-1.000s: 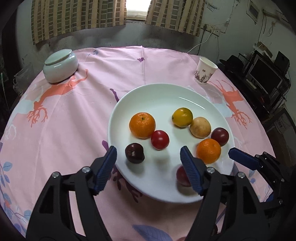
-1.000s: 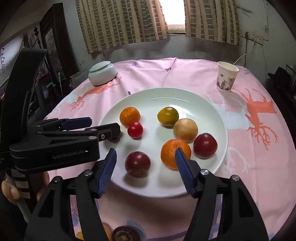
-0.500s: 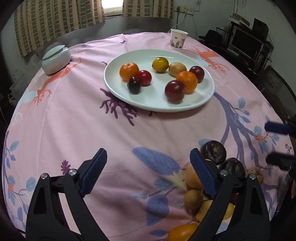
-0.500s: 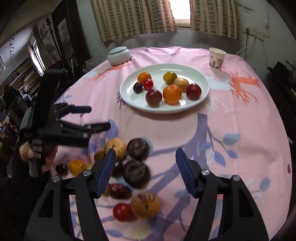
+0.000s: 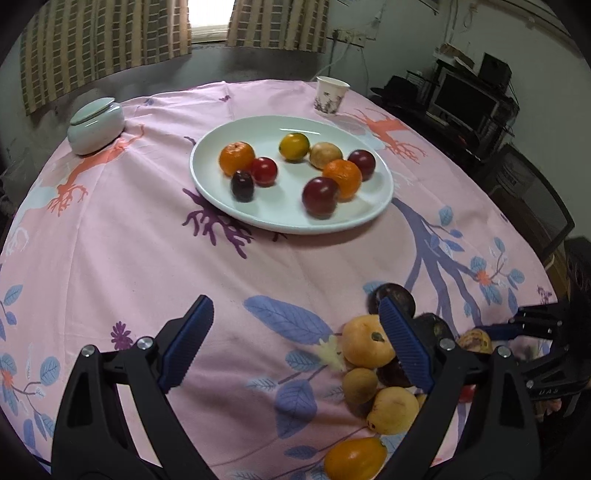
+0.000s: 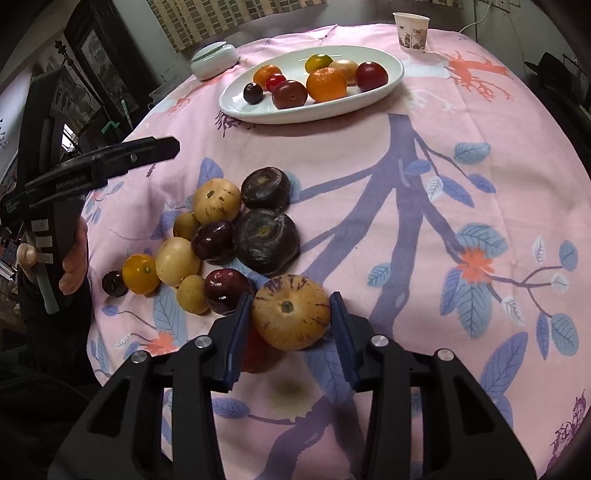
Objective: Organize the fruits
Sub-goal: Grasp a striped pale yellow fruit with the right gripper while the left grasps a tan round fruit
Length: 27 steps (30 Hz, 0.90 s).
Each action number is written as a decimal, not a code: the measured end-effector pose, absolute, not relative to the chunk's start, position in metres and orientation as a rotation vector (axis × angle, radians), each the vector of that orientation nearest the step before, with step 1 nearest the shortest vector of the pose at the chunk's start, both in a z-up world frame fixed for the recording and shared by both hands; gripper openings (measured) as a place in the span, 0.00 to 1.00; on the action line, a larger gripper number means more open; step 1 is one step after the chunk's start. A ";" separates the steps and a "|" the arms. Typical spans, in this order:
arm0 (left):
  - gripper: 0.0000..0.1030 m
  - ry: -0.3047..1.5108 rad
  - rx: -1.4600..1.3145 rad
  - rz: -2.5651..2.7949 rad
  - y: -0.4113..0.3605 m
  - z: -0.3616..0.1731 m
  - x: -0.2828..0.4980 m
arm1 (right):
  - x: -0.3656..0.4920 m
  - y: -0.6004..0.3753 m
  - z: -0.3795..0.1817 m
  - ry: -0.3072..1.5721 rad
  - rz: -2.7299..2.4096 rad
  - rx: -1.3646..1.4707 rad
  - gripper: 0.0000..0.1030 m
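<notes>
A white plate (image 5: 280, 212) (image 6: 236, 103) near the table's middle holds several fruits: oranges, plums and yellow ones. A loose pile of fruit (image 6: 221, 236) lies on the pink cloth near the front edge. My right gripper (image 6: 291, 306) is low over the pile's near end. Its jaws are closing, and both pads touch the sides of a tan fruit with purple stripes (image 6: 290, 317) (image 5: 474, 339). A red fruit is half hidden under its left finger. My left gripper (image 5: 295, 314) stands wide open above bare cloth left of the pile, with nothing between its fingers.
A pale lidded jar (image 5: 96, 125) (image 6: 214, 59) sits at the far left and a paper cup (image 5: 331, 96) (image 6: 410, 27) beyond the plate. A hand (image 6: 74, 258) holds the left gripper's handle at the table's left edge. Dark furniture with screens stands to the right.
Both grippers have drawn back from the plate to the fruit pile near the front edge. The left jaws have widened. The right jaws have narrowed onto the striped tan fruit.
</notes>
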<state>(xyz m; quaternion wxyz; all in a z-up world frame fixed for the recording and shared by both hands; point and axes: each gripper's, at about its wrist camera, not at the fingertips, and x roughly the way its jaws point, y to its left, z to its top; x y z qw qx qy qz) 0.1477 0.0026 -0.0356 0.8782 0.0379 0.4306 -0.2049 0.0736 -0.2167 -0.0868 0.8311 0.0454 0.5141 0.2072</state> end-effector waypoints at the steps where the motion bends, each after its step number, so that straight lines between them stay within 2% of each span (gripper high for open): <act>1: 0.90 0.912 0.109 -0.443 -0.004 -0.039 0.147 | 0.073 -0.218 -0.085 1.085 0.432 0.101 0.42; 6: 0.90 1.001 0.200 -0.453 -0.026 -0.062 0.149 | 0.073 -0.220 -0.083 1.069 0.403 0.110 0.42; 15: 0.89 1.113 0.089 -0.545 -0.030 -0.076 0.156 | 0.075 -0.222 -0.080 1.051 0.391 0.136 0.42; 16: 0.87 1.137 0.056 -0.555 -0.027 -0.078 0.159 | 0.074 -0.222 -0.078 1.045 0.393 0.137 0.42; 18: 0.74 1.142 0.037 -0.576 -0.026 -0.078 0.158 | 0.073 -0.222 -0.074 1.030 0.398 0.140 0.42; 22: 0.59 1.133 0.042 -0.612 -0.026 -0.074 0.153 | 0.069 -0.223 -0.067 1.010 0.392 0.138 0.42; 27: 0.57 1.169 -0.008 -0.559 -0.006 -0.080 0.164 | 0.060 -0.233 -0.060 0.992 0.380 0.144 0.42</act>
